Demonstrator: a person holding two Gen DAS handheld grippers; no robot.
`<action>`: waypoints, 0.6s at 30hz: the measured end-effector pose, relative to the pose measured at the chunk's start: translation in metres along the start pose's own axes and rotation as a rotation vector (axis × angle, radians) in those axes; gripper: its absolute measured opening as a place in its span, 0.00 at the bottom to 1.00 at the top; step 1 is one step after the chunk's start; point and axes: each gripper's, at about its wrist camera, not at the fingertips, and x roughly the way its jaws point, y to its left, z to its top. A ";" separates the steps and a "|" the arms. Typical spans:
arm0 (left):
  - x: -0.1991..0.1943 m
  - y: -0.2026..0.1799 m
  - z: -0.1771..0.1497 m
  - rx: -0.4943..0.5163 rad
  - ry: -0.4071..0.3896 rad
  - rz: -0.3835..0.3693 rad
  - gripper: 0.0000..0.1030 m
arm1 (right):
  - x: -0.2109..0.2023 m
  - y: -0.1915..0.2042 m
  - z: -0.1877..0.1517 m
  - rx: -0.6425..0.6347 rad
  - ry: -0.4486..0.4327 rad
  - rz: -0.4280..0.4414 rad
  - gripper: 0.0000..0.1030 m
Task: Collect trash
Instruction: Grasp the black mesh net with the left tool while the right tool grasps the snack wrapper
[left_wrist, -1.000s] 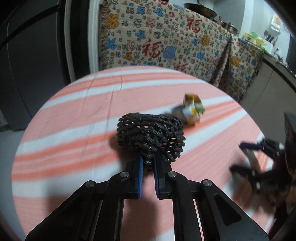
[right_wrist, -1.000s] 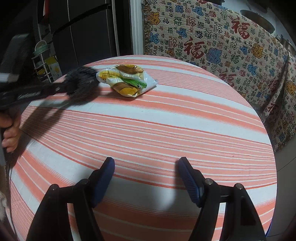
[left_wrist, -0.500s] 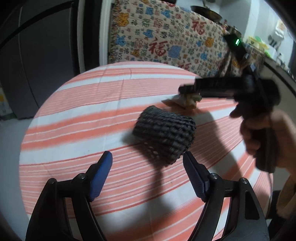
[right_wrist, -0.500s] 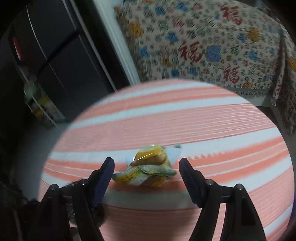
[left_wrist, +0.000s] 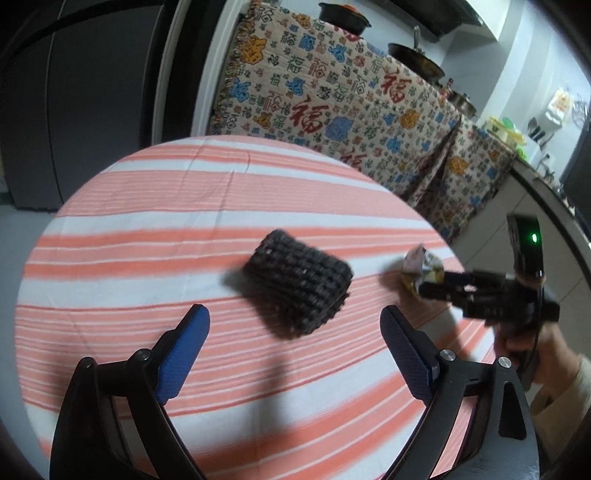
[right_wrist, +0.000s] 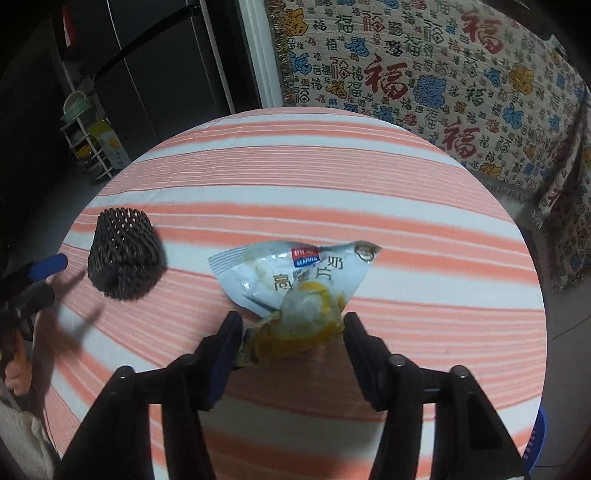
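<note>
A black foam mesh sleeve (left_wrist: 300, 282) lies on the striped round table (left_wrist: 155, 206), just beyond my open, empty left gripper (left_wrist: 295, 328). It also shows in the right wrist view (right_wrist: 123, 258) at the left. A crumpled white and yellow snack wrapper (right_wrist: 295, 291) lies between the fingers of my right gripper (right_wrist: 291, 332), whose jaws stand either side of its near end, partly closed on it. In the left wrist view the wrapper (left_wrist: 421, 267) sits at the tip of the right gripper (left_wrist: 439, 286).
A patterned cloth (left_wrist: 332, 107) covers a counter behind the table, with pots on top. A dark fridge (right_wrist: 155, 74) and a small rack (right_wrist: 88, 136) stand at the left. The table edge drops off close behind both grippers.
My left gripper opened, let go of the mesh sleeve and drew back. My right gripper moved onto the wrapper and its jaws narrowed around it.
</note>
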 end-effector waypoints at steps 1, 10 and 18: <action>0.004 -0.004 0.004 0.006 0.003 0.007 0.93 | -0.004 -0.003 -0.002 0.011 -0.011 0.006 0.64; 0.056 -0.025 0.019 0.095 0.079 0.159 0.93 | -0.020 -0.022 0.006 0.116 -0.080 0.065 0.68; 0.060 -0.030 0.018 0.135 0.063 0.194 0.89 | -0.005 -0.044 0.022 0.332 -0.115 0.124 0.68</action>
